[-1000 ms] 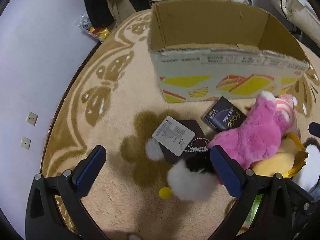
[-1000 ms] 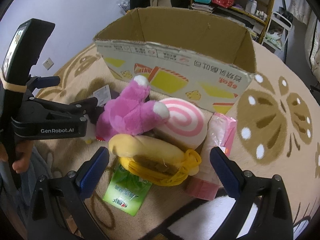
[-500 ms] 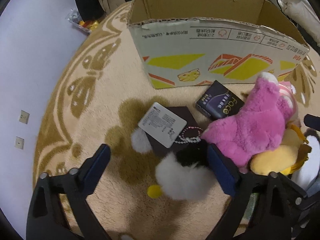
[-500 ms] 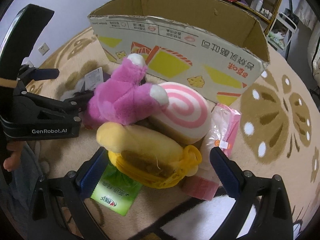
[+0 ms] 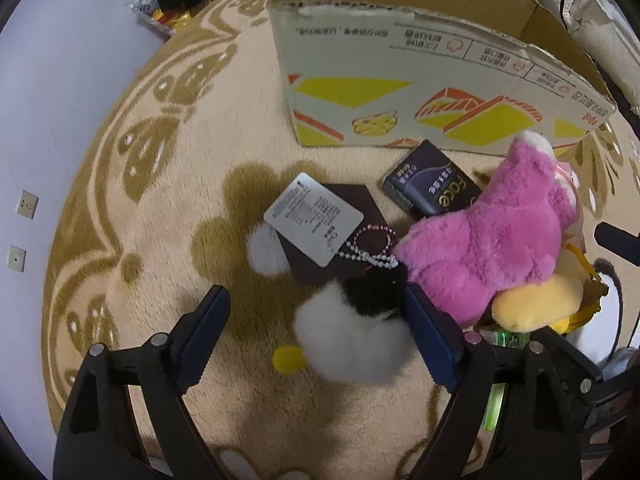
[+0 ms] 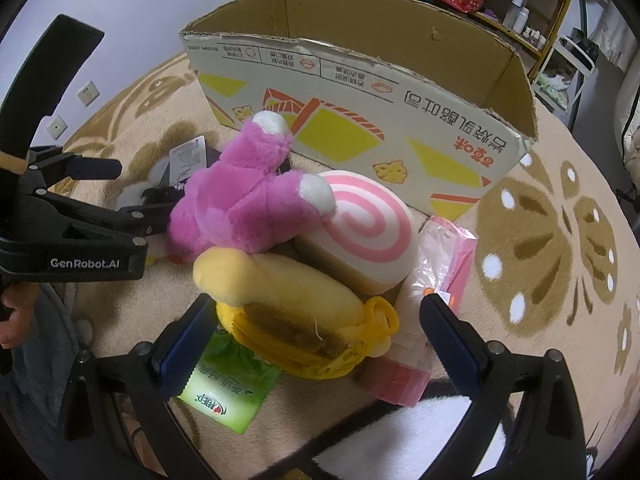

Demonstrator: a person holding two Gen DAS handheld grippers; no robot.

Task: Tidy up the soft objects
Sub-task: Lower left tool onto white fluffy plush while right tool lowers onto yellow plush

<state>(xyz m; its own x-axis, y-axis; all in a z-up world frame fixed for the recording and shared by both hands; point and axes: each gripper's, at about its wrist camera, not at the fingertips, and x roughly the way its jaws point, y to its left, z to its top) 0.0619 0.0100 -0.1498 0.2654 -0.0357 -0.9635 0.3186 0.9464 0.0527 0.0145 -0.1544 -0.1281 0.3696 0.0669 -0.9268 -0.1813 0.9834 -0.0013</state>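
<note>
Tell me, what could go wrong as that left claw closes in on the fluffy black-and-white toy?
The left gripper is closing with the black-and-white plush off toward one finger, not yet pinched, so it might catch only fur and slip. The bead chain ties the plush to the paper tag, which could drag along. The pink plush lies against that same finger and may be nudged.

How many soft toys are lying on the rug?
4: a white-and-black one between the left claw's closing fingers, a pink one, a yellow one, and a swirl roll. More may be hidden.
</note>
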